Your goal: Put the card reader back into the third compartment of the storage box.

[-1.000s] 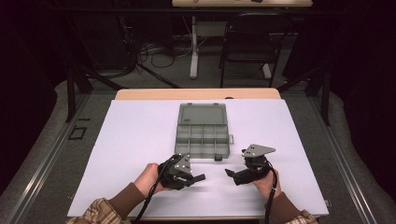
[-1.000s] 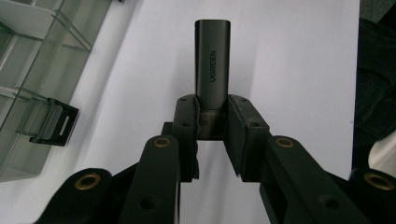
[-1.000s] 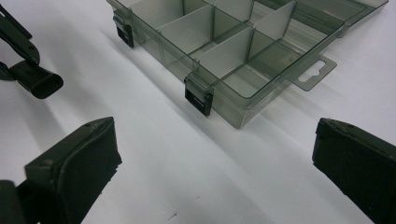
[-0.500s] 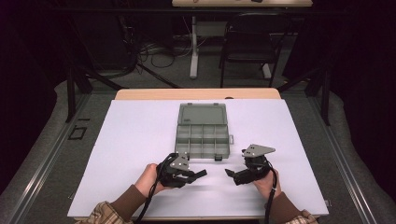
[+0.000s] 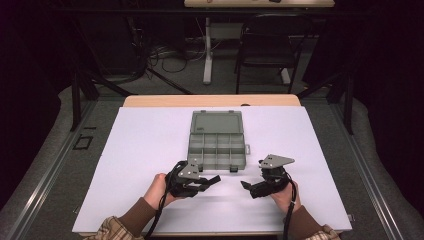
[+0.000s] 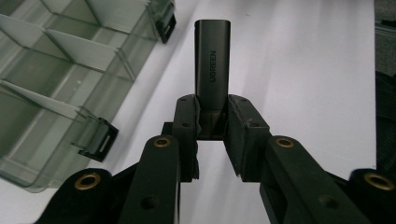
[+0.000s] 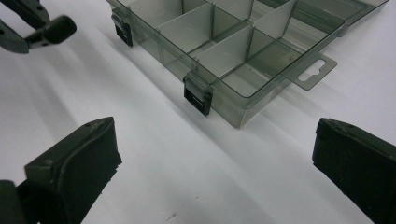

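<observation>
Holding: my left gripper point(image 6: 211, 133) clamps the near end of a dark adapter point(image 6: 212, 65); the far end sticks out past the pads, above the white sheet point(image 5: 150, 150).
Right gripper: my right gripper point(image 7: 212, 154) stands wide apart with nothing between the pads, hovering over the sheet near the box front.
Box: the clear organizer point(image 5: 217, 147) lies open at the table's middle, lid point(image 5: 216, 122) flat behind it, compartments looking bare.
Adapter place: in the high view it points toward my right gripper point(image 5: 246, 186), just in front of the box's near wall and apart from it.
Latches: two black clips point(image 7: 198, 95) hang on the near wall; I keep the adapter clear of them.
Step in hand, as I judge it: carrying the adapter to a compartment.
Method: I lift above the wall first, then move over one cell and lower between the dividers point(image 7: 247, 39).
Alignment: I turn the adapter's long side along the cell so it does not bridge a divider.
Release: I spread the pads only once it rests low in the cell.
Risk: the grip is on one end only, so a knock may tilt it.
</observation>
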A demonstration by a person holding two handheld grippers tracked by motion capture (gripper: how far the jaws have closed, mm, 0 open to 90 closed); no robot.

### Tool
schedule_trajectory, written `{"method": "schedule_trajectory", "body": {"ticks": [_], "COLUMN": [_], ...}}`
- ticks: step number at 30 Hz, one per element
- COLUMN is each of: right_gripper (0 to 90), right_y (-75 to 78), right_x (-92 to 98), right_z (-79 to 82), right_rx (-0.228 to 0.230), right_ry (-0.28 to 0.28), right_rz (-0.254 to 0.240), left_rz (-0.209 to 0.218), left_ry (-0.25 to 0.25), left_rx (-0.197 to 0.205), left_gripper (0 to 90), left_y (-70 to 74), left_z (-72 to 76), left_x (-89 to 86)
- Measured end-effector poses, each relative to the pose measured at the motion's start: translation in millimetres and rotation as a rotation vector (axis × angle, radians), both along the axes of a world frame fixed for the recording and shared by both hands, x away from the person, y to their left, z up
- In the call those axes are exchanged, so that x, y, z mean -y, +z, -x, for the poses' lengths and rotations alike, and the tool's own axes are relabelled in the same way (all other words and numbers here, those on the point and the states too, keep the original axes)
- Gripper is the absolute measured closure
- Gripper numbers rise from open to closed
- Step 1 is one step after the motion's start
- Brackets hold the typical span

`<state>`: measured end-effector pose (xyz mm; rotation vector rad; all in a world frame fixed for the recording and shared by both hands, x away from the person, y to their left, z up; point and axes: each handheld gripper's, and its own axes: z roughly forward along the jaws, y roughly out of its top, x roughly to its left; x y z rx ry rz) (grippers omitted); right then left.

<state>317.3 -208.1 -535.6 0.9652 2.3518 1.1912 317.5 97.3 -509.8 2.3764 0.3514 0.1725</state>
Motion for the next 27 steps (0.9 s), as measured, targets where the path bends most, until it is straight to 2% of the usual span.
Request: {"method": "schedule_trajectory", "body": {"ticks": [27], "right_gripper": [0.0], "right_y": [-0.7], "right_x": [0.3], "right_z": [-0.6], "right_rx": [0.003], "right_ry": [0.002], "right_rz": [0.002], "left_rz": [0.073], "left_ry": [0.072], "left_rx": [0.042], "left_gripper": [74.2], "left_y": [10.4], "left_z": [-13.5], "left_x": [-2.4]}}
